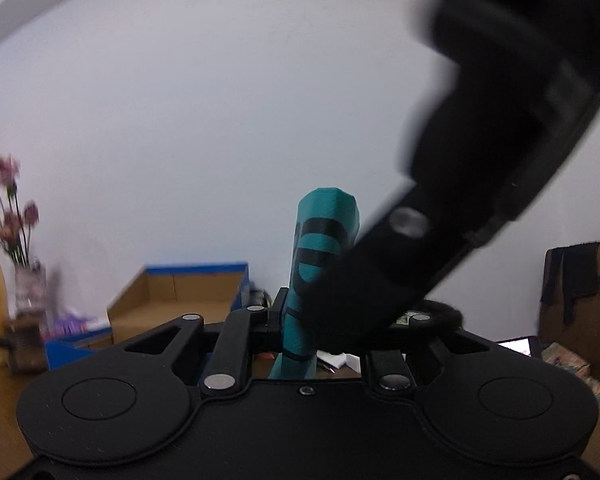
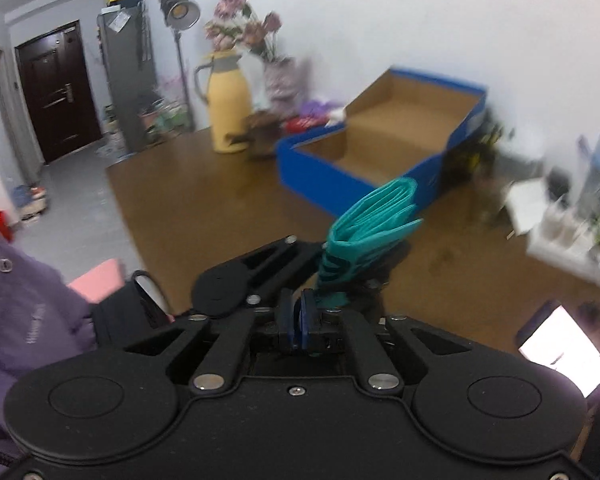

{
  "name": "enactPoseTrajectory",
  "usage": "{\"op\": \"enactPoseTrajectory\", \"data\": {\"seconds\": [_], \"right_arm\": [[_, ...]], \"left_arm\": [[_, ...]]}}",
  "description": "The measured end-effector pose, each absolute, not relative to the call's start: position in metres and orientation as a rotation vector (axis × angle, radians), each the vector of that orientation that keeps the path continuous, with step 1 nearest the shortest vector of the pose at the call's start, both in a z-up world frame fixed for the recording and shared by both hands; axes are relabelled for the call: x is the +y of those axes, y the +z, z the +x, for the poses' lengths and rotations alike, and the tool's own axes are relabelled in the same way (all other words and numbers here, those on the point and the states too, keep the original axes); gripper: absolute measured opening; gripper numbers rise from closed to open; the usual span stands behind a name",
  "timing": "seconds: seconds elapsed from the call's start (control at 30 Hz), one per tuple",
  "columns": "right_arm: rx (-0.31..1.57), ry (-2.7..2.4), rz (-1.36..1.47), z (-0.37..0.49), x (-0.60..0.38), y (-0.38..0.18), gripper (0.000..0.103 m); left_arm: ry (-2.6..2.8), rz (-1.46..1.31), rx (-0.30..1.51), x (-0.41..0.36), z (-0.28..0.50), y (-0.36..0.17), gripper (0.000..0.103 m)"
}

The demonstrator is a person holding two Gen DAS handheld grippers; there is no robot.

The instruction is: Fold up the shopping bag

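The shopping bag (image 1: pixel 324 240) is a tight teal bundle with black print, standing upright between my left gripper's (image 1: pixel 296 320) fingers, which are shut on its lower part. In the right wrist view the bag (image 2: pixel 376 212) sticks up and to the right, showing its layered folds, with the left gripper (image 2: pixel 324 252) clamped on it from the left. My right gripper (image 2: pixel 299 316) has its blue pads (image 2: pixel 306 312) pressed together just left of the bag's lower end. A fuzzy black band (image 1: pixel 444 314) loops beside the right gripper (image 1: pixel 340 320). I cannot tell whether the pads pinch it.
Behind the bag an open blue cardboard box (image 2: pixel 380 140) sits on the brown table (image 2: pixel 204 200). A yellow jug (image 2: pixel 228 112) and flowers (image 2: pixel 244 24) stand at the back left. There is a lit screen (image 2: pixel 564 348) at the right and a person's purple sleeve (image 2: pixel 24 312) at the left.
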State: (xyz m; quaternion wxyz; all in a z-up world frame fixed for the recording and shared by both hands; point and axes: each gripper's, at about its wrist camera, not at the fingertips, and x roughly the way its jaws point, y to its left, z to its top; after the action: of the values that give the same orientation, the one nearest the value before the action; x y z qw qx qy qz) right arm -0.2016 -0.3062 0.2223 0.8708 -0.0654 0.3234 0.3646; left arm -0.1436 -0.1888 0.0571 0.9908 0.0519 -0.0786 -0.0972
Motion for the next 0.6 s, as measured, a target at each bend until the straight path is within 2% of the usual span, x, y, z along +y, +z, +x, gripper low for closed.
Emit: {"op": "enactPoseTrajectory", "data": {"seconds": [0.03,0.1,0.13,0.17,0.4,0.6], "right_arm": [[0.678,0.759,-0.127,-0.199,-0.307,0.223,0.023],[0.651,0.731,-0.101,-0.203,-0.311,0.229,0.023],[0.636,0.705,-0.086,-0.206,-0.313,0.233,0.017],[0.630,0.668,-0.072,-0.208,-0.316,0.234,0.000],[0.721,0.588,0.029,-0.198,-0.327,0.210,0.000],[0.770,0.574,0.265,-0.181,-0.355,0.185,0.000]], "left_arm": [[-0.191,0.105,-0.166,-0.189,-0.145,0.056,0.015],[-0.181,0.108,-0.177,-0.189,-0.145,0.055,0.015],[-0.176,0.109,-0.181,-0.190,-0.144,0.054,0.015],[-0.175,0.110,-0.182,-0.190,-0.143,0.054,0.015],[-0.121,0.207,-0.242,-0.207,-0.150,0.048,0.015],[0.003,0.391,-0.356,-0.236,-0.153,0.030,0.015]]}}
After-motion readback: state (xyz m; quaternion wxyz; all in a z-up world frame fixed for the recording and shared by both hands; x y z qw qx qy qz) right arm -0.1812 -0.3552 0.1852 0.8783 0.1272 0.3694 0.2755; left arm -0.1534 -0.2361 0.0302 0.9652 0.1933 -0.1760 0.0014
